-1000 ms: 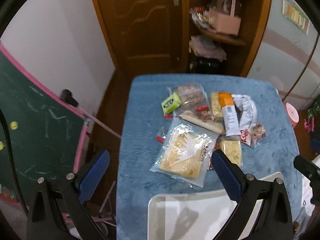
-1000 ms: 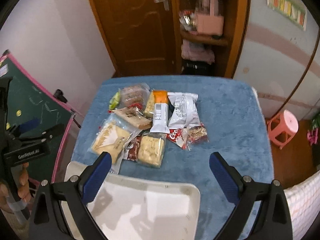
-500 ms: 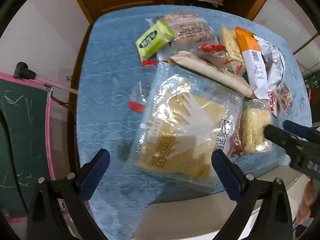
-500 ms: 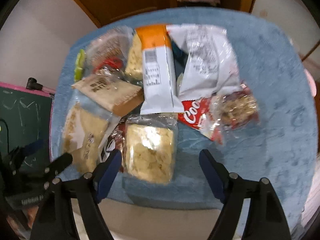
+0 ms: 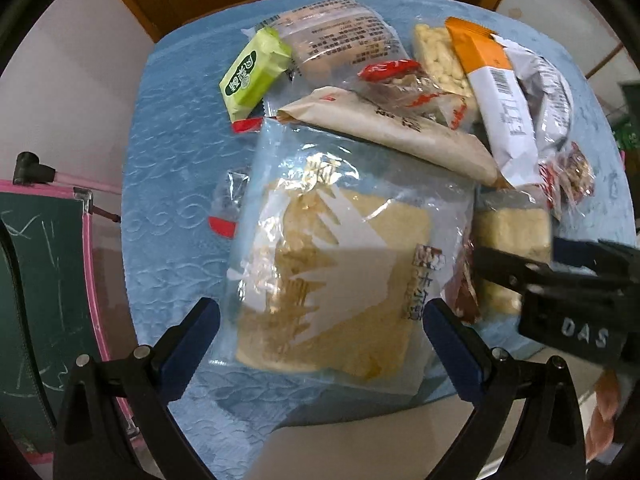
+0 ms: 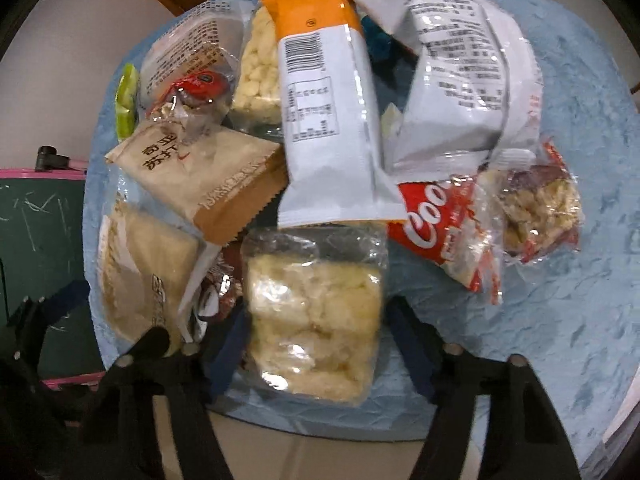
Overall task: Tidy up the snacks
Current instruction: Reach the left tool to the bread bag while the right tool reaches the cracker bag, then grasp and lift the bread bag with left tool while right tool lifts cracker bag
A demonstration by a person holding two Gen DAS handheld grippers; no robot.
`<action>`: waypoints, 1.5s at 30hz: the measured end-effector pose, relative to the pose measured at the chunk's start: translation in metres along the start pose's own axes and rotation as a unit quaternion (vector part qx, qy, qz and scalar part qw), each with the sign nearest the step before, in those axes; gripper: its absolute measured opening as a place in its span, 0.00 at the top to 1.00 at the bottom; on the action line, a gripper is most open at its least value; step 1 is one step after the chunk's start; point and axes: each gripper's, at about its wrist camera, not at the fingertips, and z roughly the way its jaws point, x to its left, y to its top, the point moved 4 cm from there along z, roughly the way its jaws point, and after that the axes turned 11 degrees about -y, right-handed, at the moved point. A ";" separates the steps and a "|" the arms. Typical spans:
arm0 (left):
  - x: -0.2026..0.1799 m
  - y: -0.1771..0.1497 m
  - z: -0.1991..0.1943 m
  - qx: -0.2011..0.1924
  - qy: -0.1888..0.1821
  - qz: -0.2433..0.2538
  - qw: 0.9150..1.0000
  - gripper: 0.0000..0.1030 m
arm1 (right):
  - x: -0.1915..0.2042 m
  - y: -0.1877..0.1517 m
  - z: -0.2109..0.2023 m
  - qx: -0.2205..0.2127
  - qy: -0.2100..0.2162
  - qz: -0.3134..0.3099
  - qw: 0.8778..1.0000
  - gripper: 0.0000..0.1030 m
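A pile of snack packs lies on the blue-covered table (image 5: 172, 160). My left gripper (image 5: 320, 344) points straight down and is open wide. A large clear bag of yellow bread (image 5: 332, 272) lies between its blue pads, which do not squeeze it. In the right wrist view a clear pack of pale rice crisps (image 6: 316, 320) lies between the fingers of my right gripper (image 6: 316, 340). Its jaws are closing, and the pads stand close at the pack's sides with no squeeze visible.
Behind lie a green pack (image 5: 252, 76), a brown paper pack (image 6: 208, 176), an orange-and-white pack (image 6: 324, 100), a silver bag (image 6: 460, 80) and a red pack (image 6: 440, 220). A white tray (image 5: 360, 440) sits at the near table edge. A pink-framed chalkboard (image 5: 40, 280) stands left.
Both grippers have come down close over the snack pile. The right jaws have narrowed around the rice crisp pack. The left jaws keep the same width.
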 end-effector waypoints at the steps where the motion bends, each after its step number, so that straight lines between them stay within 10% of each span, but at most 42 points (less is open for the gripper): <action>1: 0.000 0.001 0.001 0.002 -0.001 -0.004 1.000 0.02 | -0.002 0.000 0.001 0.000 0.003 0.001 1.000 0.42; 21: 0.028 0.020 0.035 0.055 -0.073 -0.084 0.992 0.01 | -0.056 -0.020 0.001 0.011 0.017 0.035 0.999 0.43; 27: 0.031 0.011 0.016 0.021 -0.087 -0.095 0.991 0.20 | -0.041 -0.030 -0.004 0.002 0.019 0.029 0.999 0.43; 30: 0.036 0.007 -0.004 -0.009 -0.107 -0.100 0.989 0.52 | -0.042 -0.036 -0.011 -0.012 0.018 0.030 0.999 0.43; 45: 0.012 -0.042 -0.130 -0.154 -0.094 -0.063 0.982 0.60 | -0.050 -0.063 -0.119 -0.147 0.044 0.030 0.988 0.44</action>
